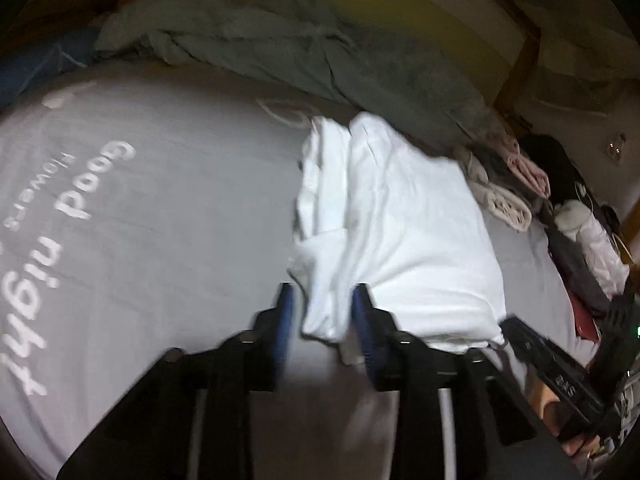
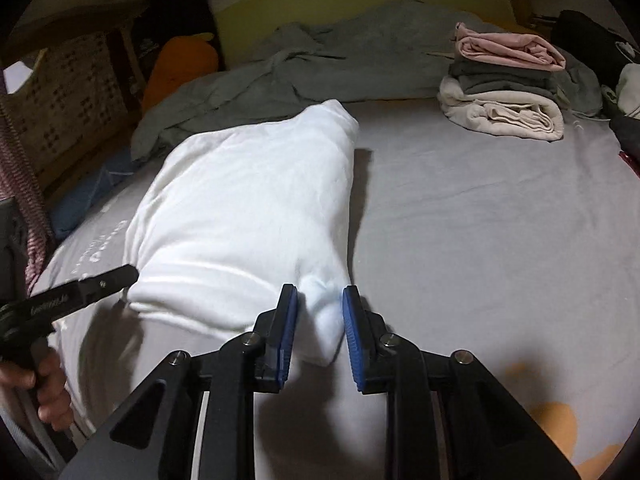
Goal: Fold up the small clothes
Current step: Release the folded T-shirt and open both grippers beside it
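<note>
Bedsheet [image 1: 160, 208] lettering "Good night", "Flowers"

Both wrist views close, angled down over the bed [image 1: 160, 208], sharing the white garment [image 2: 248, 208]

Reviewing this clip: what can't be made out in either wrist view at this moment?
- White garment: its type; bunched folds hide its shape in both views.
- Left gripper: whether it pinches the cloth; motion blur.
- Right gripper: same; the corner hides pad contact.
- Folded stack: item count; too small.
</note>
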`<act>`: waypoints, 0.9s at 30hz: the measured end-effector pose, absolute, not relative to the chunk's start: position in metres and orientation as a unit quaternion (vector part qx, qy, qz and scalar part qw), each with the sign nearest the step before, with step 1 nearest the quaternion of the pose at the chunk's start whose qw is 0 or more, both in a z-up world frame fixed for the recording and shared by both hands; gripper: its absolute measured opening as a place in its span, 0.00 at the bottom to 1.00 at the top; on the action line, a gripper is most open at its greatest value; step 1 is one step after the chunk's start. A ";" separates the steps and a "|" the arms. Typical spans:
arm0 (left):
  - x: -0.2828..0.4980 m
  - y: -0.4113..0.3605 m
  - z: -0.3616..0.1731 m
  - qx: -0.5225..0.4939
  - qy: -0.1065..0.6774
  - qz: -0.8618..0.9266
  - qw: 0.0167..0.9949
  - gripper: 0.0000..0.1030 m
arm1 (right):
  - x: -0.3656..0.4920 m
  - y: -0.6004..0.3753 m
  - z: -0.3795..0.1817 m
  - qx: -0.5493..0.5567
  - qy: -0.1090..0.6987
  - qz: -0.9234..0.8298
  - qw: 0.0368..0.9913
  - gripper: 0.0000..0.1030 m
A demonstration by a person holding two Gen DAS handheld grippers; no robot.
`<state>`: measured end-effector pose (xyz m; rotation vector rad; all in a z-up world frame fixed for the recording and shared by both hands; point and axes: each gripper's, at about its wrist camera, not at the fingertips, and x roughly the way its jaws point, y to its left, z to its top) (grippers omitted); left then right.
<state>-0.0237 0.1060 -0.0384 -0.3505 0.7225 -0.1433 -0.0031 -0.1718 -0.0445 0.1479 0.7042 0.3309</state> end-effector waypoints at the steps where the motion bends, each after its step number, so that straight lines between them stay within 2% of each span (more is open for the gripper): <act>1: -0.028 0.106 -0.035 -0.166 0.340 -0.065 0.923 0.34 | -0.007 -0.175 -0.040 0.074 0.341 0.163 0.923 0.23; 2: -0.031 0.104 -0.030 -0.159 0.328 -0.064 0.929 0.31 | -0.012 -0.178 -0.039 0.073 0.339 0.163 0.924 0.23; 8: -0.042 0.064 0.006 -0.063 0.230 -0.133 0.962 0.34 | -0.030 -0.183 -0.023 0.082 0.305 0.167 0.934 0.23; 11: -0.028 0.043 0.003 -0.024 0.260 -0.123 0.957 0.36 | -0.025 -0.166 -0.017 0.043 0.314 0.178 0.932 0.24; 13: -0.017 0.042 -0.010 -0.018 0.291 -0.102 0.951 0.35 | -0.021 -0.150 -0.025 -0.010 0.339 0.181 0.923 0.40; 14: -0.014 0.045 -0.016 -0.024 0.300 -0.101 0.948 0.35 | -0.023 -0.145 -0.030 -0.027 0.349 0.173 0.921 0.43; 18: -0.017 0.054 -0.022 -0.053 0.296 -0.107 0.948 0.35 | -0.030 -0.137 -0.039 -0.064 0.335 0.119 0.933 0.44; 22: -0.038 0.066 -0.016 -0.059 0.266 -0.107 0.956 0.47 | -0.020 -0.153 -0.039 0.005 0.331 0.114 0.937 0.44; 27: -0.018 0.074 -0.027 -0.095 0.294 -0.111 0.945 0.45 | -0.016 -0.141 -0.040 -0.025 0.320 0.150 0.935 0.44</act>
